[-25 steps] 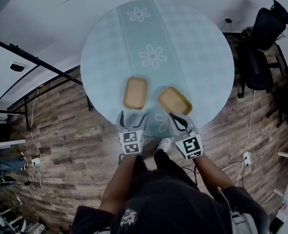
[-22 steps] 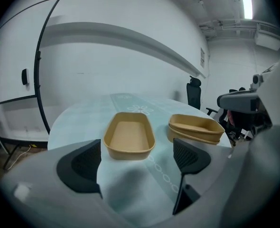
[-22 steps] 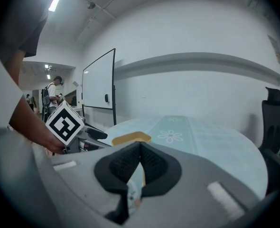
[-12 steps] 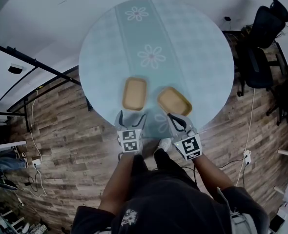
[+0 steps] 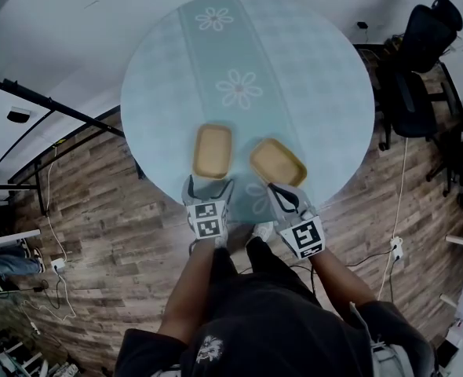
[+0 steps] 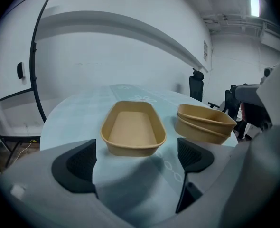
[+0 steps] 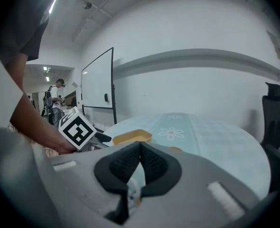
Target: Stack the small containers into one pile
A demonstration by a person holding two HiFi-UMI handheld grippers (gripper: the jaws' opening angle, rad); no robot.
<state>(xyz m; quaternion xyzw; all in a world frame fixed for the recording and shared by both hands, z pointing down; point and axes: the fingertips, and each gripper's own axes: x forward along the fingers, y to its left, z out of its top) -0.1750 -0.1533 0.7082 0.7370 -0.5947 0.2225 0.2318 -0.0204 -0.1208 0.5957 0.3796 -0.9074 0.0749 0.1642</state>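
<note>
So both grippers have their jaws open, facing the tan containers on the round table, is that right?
Not quite. The right gripper is shut, pads together on nothing, as the right gripper view shows. Only the left gripper is open: its jaws have just been opening, with nothing between them and the single tan container just ahead on the round table.
</note>
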